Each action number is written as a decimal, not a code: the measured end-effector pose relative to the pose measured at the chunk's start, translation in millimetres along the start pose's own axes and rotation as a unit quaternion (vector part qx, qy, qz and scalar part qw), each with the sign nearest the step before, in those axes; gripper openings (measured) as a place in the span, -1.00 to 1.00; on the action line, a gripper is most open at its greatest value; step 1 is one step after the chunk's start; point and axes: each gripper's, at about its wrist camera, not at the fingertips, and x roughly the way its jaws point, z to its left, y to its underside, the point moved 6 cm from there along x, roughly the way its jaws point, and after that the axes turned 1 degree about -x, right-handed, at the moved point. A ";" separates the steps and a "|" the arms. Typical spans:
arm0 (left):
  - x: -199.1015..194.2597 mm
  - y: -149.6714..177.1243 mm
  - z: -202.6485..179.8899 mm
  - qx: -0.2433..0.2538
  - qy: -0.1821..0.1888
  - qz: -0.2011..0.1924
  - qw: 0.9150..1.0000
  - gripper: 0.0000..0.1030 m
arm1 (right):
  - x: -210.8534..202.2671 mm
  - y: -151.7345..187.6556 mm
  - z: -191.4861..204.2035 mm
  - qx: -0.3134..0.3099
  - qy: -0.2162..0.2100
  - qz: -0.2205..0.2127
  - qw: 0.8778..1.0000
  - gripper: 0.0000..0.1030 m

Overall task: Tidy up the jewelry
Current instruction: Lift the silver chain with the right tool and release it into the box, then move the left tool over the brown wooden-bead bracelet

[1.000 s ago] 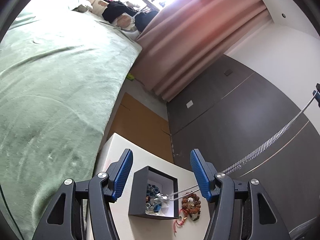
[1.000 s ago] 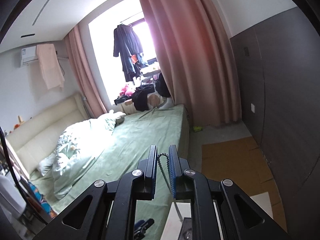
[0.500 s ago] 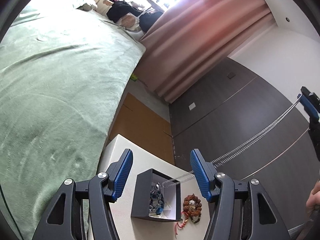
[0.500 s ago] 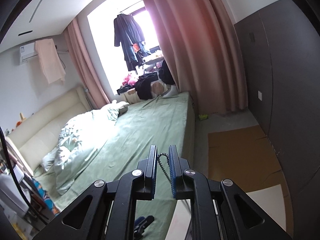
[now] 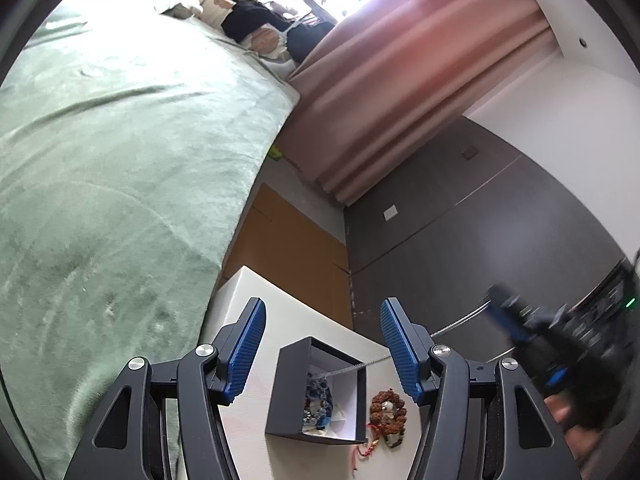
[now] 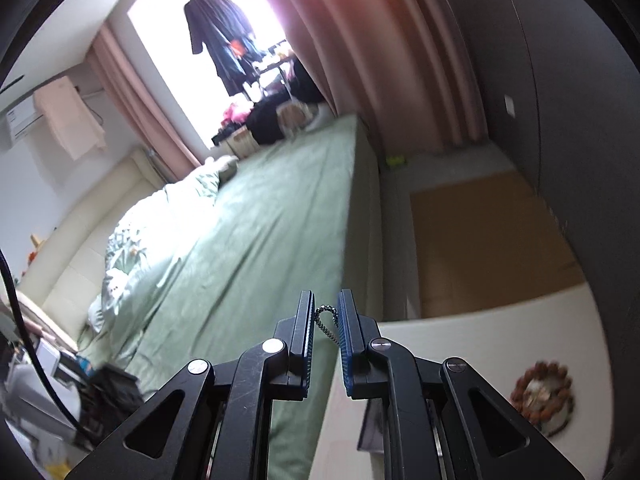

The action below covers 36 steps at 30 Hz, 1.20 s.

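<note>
A black jewelry box [image 5: 292,396] with a white lining stands open on the white table [image 5: 280,312]. Blue and dark beaded pieces [image 5: 318,400] lie inside it. A silver chain [image 5: 348,369] runs from the box up to my right gripper [image 5: 500,312], blurred at the right. In the right wrist view my right gripper [image 6: 325,312] is shut on the chain [image 6: 326,320]. My left gripper [image 5: 322,344] is open and empty above the box. A brown bead bracelet [image 5: 387,414] with a red cord lies right of the box; it also shows in the right wrist view [image 6: 544,396].
A bed with a green cover [image 5: 112,168] lies left of the table. Pink curtains [image 5: 400,80] and a dark wall panel [image 5: 460,220] stand behind. Brown cardboard [image 5: 288,240] covers the floor beyond the table's far edge.
My right gripper has come down and toward the table, still shut on the chain, and most of the chain has gone into the box. My left gripper stays open in place.
</note>
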 end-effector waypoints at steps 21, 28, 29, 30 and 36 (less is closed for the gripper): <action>47.3 60.2 -62.1 0.132 -0.041 0.056 0.989 0.46 | -27.1 77.7 -127.9 0.075 0.050 0.027 0.996 0.41; 69.4 92.6 -86.8 0.171 -0.043 0.085 0.981 0.52 | -47.2 101.2 -166.2 0.096 0.080 0.035 0.992 0.54; 72.2 96.9 -90.2 0.178 -0.044 0.088 0.979 0.57 | -49.8 103.9 -171.9 0.101 0.085 0.037 0.991 0.54; 74.7 101.5 -93.6 0.185 -0.045 0.090 0.978 0.59 | -52.9 106.5 -179.2 0.109 0.089 0.039 0.989 0.54; 88.5 127.4 -114.3 0.224 -0.047 0.106 0.968 0.61 | -72.6 121.3 -215.3 0.138 0.117 0.042 0.983 0.55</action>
